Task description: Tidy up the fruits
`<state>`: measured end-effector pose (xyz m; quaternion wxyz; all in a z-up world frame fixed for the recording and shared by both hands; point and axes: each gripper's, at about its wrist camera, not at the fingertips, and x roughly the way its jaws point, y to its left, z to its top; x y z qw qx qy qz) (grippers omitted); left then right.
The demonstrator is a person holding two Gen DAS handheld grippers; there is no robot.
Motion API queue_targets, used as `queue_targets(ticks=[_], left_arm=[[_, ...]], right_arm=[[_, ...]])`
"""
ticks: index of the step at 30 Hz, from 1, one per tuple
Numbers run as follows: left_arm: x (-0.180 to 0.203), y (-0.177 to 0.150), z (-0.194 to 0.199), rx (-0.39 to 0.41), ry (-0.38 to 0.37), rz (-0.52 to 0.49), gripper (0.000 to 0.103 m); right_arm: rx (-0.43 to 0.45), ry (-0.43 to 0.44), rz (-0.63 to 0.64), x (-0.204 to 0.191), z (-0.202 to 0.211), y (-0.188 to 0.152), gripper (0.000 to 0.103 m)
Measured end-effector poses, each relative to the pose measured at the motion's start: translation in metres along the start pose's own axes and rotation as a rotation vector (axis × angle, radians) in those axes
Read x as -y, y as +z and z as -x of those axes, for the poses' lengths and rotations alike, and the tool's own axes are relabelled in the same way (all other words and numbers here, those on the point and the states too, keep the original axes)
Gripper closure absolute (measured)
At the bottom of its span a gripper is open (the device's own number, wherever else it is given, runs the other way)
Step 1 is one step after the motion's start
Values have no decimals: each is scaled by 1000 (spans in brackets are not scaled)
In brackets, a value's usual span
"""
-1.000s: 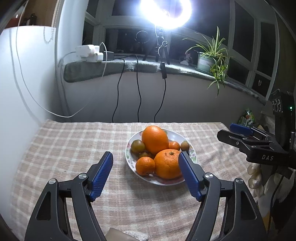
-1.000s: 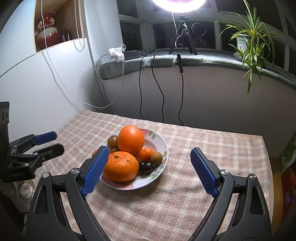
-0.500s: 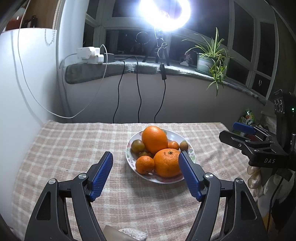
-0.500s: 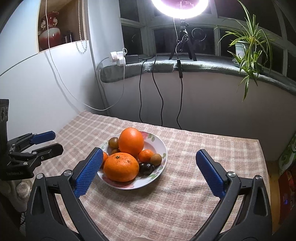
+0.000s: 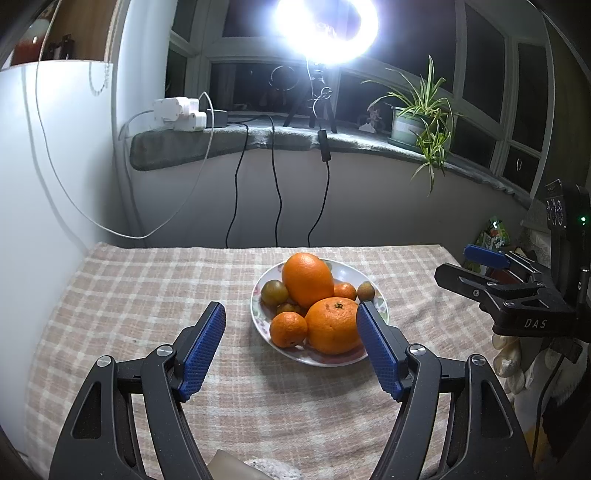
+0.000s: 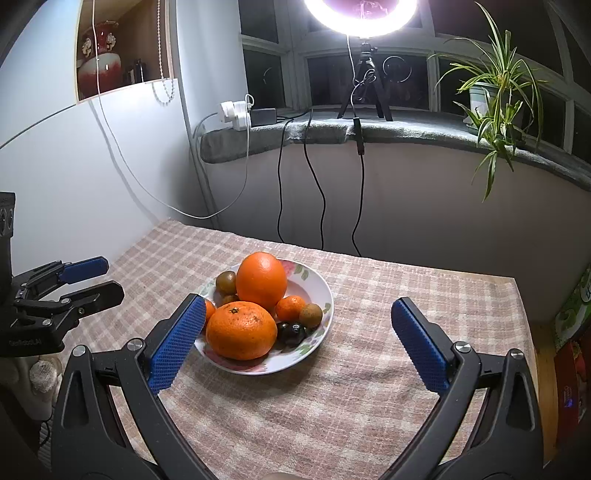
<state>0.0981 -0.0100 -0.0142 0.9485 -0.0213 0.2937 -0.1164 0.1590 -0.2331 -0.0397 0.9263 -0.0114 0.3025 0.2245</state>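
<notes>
A white flowered plate (image 5: 380, 308) (image 6: 321, 295) sits mid-table, piled with fruit: a tall orange (image 5: 307, 278) (image 6: 261, 278), a flatter big orange (image 5: 332, 325) (image 6: 241, 329), small mandarins (image 5: 288, 329) (image 6: 290, 308), brownish-green small fruits (image 5: 274, 291) (image 6: 226, 282) and dark ones (image 6: 291, 333). My left gripper (image 5: 291, 347) is open and empty, held back from the plate's near side. My right gripper (image 6: 295, 343) is open and empty, also short of the plate. Each gripper shows in the other's view, the right one (image 5: 484, 273) and the left one (image 6: 88, 278).
A checked cloth (image 5: 140, 295) covers the table. A wall with hanging cables (image 5: 275, 192) stands behind it. The sill holds a ring light (image 5: 325, 26), a power strip (image 5: 181, 114) and a potted plant (image 5: 410, 125). Bags (image 6: 572, 314) lie off the right edge.
Both grippers have drawn back and risen slightly from the plate, so the fruit looks smaller and farther. Both stay open; the fruit has not moved.
</notes>
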Motion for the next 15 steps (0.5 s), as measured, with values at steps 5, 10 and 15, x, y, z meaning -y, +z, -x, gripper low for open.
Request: queue_targets(ticks=[5, 10, 15], left_arm=[[-1, 0, 0, -1, 0, 1, 30], [0, 0, 1, 10, 1, -6, 30], [1, 0, 0, 9, 0, -11, 30]], right_arm=[[-2, -1, -1, 0, 0, 0, 1], [-8, -3, -2, 2, -1, -2, 1], [-14, -6, -5, 4, -4, -3, 1]])
